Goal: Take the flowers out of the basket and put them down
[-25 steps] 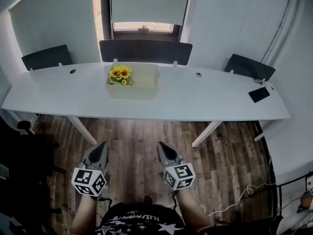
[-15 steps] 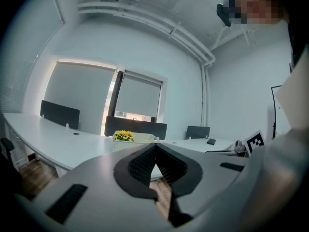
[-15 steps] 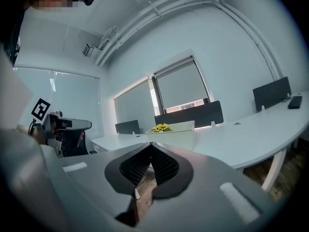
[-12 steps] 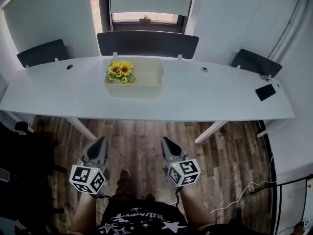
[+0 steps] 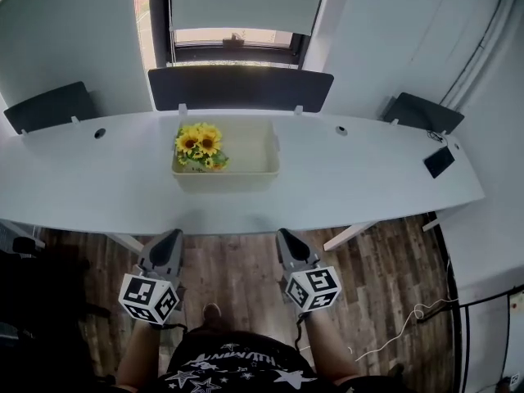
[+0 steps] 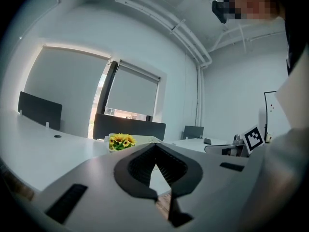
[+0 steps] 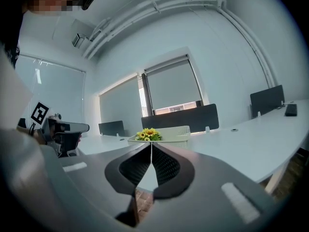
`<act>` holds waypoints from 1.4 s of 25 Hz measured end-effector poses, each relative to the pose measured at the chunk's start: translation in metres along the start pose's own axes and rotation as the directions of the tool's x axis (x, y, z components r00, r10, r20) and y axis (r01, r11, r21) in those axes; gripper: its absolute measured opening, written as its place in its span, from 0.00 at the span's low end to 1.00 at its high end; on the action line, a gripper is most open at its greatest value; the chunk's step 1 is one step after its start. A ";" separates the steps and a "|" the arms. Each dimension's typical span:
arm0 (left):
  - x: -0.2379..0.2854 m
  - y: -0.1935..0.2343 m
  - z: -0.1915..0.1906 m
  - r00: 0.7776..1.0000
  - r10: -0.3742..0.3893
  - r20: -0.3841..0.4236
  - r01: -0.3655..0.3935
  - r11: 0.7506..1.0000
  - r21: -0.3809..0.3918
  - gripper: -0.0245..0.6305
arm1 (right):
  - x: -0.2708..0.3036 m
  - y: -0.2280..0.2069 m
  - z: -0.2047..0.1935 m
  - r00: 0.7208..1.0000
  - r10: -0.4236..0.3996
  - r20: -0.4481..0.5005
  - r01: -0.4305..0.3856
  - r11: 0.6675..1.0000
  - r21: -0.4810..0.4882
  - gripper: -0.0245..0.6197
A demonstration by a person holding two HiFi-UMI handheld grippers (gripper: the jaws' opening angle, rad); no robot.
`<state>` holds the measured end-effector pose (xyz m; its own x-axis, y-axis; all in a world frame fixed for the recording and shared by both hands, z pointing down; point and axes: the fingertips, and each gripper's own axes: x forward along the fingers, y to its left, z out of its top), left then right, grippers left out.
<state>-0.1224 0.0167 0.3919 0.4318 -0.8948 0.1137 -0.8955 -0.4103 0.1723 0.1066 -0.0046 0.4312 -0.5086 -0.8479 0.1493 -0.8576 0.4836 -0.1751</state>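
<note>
A bunch of yellow sunflowers (image 5: 200,144) lies in the left end of a pale rectangular basket (image 5: 246,166) on the long white table (image 5: 368,182). The flowers (image 6: 121,141) and basket rim (image 6: 149,139) show small beyond the left jaws, and the flowers (image 7: 148,134) and basket (image 7: 176,132) sit straight ahead of the right jaws. My left gripper (image 5: 169,240) and right gripper (image 5: 288,239) hang side by side over the floor, short of the table's front edge. Both are shut, tips together, holding nothing.
Dark divider panels (image 5: 239,88) stand along the table's far edge, with a window behind. A black phone-like object (image 5: 438,161) lies at the table's right end. Table legs (image 5: 348,236) and wooden floor (image 5: 229,268) lie below the grippers. A white cable (image 5: 401,326) trails at the right.
The table and basket have come closer and lower in the head view as the person stepped forward. Both grippers advanced together toward the table's front edge, still shut.
</note>
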 end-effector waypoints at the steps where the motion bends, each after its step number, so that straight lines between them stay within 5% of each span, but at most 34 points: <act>1: 0.005 0.008 0.001 1.000 -0.006 -0.002 0.006 1.000 -0.001 0.05 | 0.009 0.002 0.001 1.000 0.000 -0.004 0.000 1.000 -0.002 0.04; 23: 0.057 0.093 -0.001 0.993 -0.117 -0.023 0.115 0.992 -0.057 0.05 | 0.104 0.016 0.011 0.996 -0.063 -0.055 0.063 0.998 -0.005 0.04; 35: 0.096 0.117 0.005 0.999 -0.004 -0.032 0.002 0.998 -0.059 0.05 | 0.181 -0.009 0.047 0.998 0.062 -0.032 -0.063 0.998 -0.019 0.05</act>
<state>-0.1861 -0.1184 0.4178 0.4384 -0.8871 0.1444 -0.8869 -0.4009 0.2298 0.0257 -0.1724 0.4138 -0.5629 -0.8090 0.1693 -0.8255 0.5398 -0.1651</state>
